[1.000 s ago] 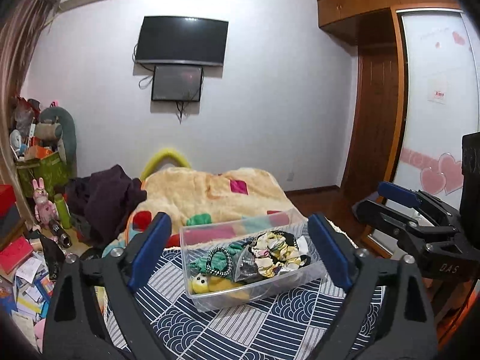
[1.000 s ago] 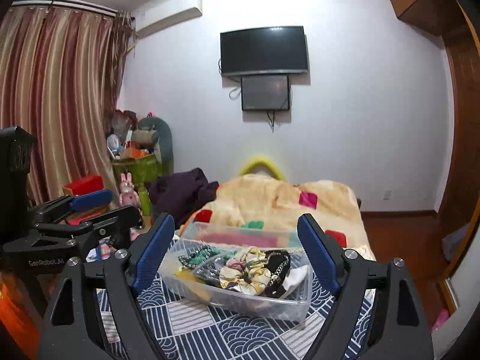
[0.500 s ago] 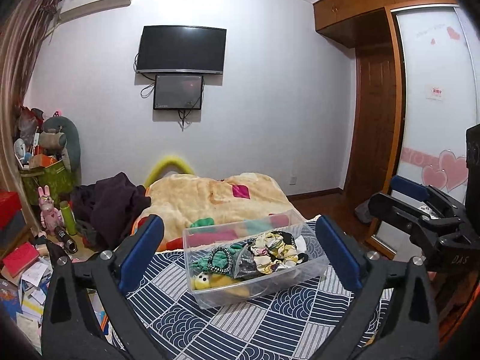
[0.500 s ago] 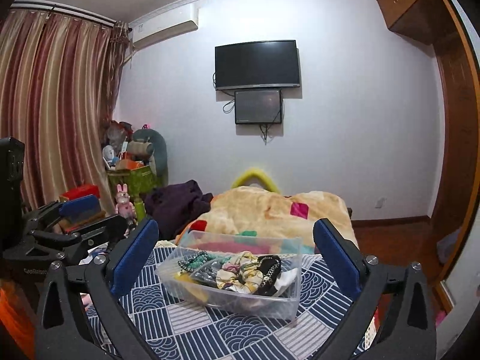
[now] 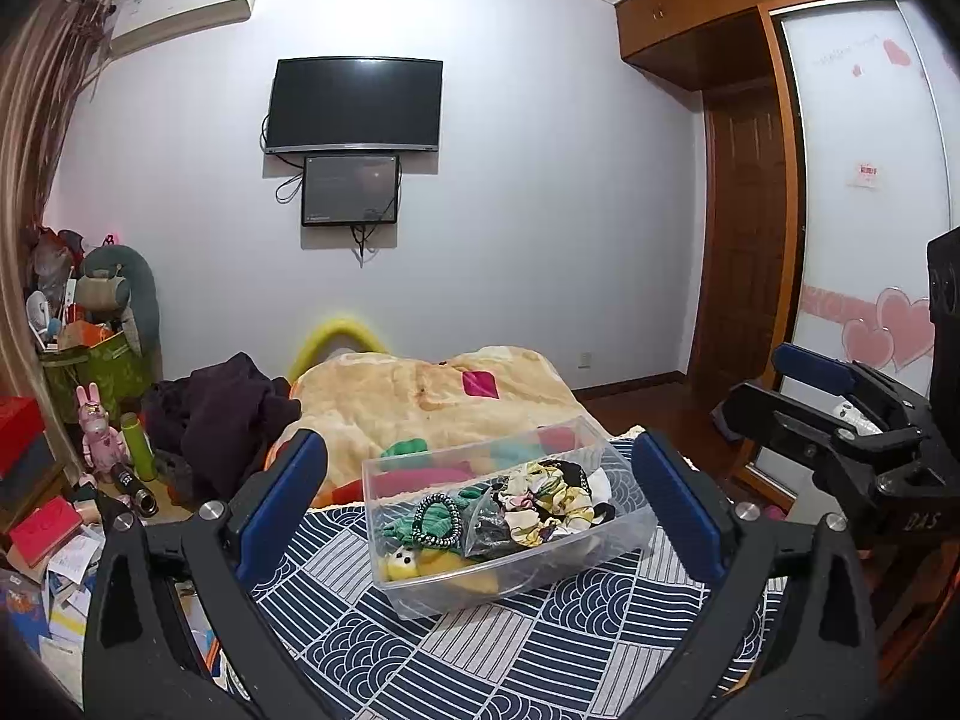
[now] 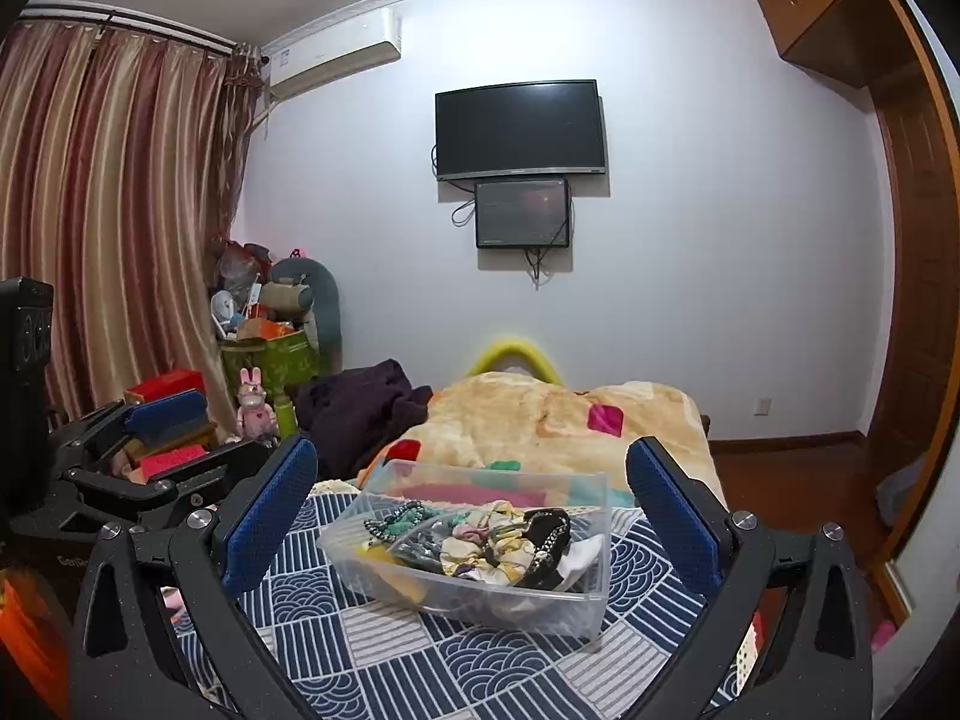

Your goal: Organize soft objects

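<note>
Bed (image 5: 492, 648): patterned cover, carrying a clear bin (image 5: 510, 564) near its foot edge. Bin holds scrunchies (image 5: 540, 504) and a yellow plush (image 5: 402, 564). Left gripper (image 5: 480, 498) spread wide, holding nothing, clear of the bin. Right gripper (image 6: 474, 504) likewise wide apart, empty, touching nothing.

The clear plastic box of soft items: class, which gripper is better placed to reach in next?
Probably the left gripper: open, with the clear plastic box centred between its fingers. The right gripper, also open, looks similarly placed.
</note>
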`<state>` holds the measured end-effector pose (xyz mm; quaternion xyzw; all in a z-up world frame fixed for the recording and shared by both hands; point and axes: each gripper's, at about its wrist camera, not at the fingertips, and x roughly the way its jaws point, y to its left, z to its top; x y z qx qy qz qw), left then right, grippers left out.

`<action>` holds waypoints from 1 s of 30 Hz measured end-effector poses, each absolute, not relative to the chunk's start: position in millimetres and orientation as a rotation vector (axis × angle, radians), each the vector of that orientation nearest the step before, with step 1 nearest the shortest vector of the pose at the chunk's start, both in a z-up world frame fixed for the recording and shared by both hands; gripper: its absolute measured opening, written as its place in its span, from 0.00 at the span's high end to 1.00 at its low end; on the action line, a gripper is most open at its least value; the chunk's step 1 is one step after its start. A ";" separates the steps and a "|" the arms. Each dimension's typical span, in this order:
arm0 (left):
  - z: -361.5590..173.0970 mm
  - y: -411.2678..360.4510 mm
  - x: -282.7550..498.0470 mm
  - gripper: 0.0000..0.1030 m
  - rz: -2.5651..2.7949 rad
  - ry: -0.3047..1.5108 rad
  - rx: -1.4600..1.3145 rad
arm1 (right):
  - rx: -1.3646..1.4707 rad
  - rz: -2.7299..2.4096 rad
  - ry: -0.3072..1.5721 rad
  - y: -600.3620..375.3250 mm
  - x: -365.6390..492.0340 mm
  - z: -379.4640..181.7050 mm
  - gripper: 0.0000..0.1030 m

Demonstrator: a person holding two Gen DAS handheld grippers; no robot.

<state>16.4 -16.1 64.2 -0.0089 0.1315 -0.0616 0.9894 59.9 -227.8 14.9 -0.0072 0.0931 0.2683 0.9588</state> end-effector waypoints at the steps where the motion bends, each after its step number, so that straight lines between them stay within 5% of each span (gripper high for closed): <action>1: 64.2 -16.2 16.2 0.00 -0.122 0.263 -0.019 | -0.014 0.544 0.189 -227.8 59.9 15.2 0.00; 30: 66.3 -18.3 17.1 0.00 -0.117 0.264 -0.017 | -0.016 0.541 0.192 -225.6 58.8 13.9 0.00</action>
